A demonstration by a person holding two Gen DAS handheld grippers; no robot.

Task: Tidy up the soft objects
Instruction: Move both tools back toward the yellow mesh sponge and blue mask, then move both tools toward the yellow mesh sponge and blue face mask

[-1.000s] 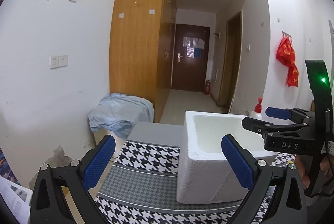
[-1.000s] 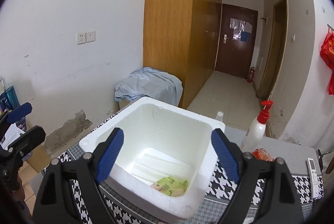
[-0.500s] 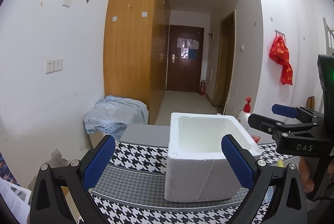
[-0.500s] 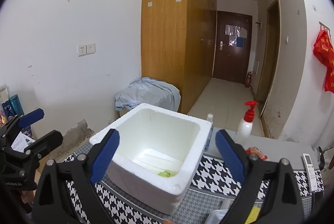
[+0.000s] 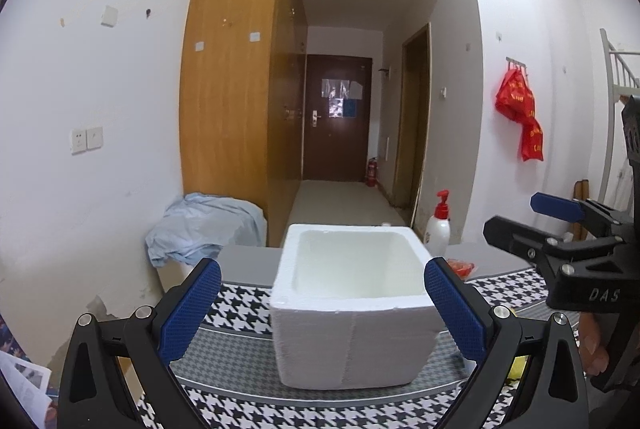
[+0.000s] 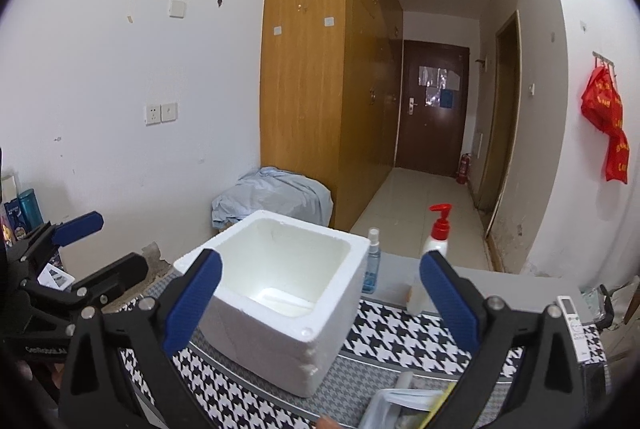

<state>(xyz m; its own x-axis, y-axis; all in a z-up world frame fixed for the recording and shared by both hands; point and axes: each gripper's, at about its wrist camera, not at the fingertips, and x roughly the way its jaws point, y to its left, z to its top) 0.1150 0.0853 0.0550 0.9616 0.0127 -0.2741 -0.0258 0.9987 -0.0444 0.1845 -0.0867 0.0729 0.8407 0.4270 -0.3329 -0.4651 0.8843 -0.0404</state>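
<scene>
My left tool (image 5: 322,303) and my right tool (image 6: 320,297) are both black, with blue textured pads (image 5: 191,309). The foam box (image 5: 352,325) is plain white inside and out. Under it lies a cloth (image 6: 400,333) in black-and-white houndstooth, crossed by a band of finer grey check, and the table (image 6: 500,285) beyond it is flat grey. The pump bottle (image 5: 438,225) is white with a red pump; the small spray bottle (image 6: 371,265) is clear blue. The remote control (image 6: 573,325) is white. A pale blue sheet (image 5: 200,225) lies crumpled against the white wall. The wardrobe (image 5: 236,101) is honey-brown wood, the door (image 5: 338,117) dark brown, and the hanging bags (image 5: 520,113) bright red with yellow lettering.
</scene>
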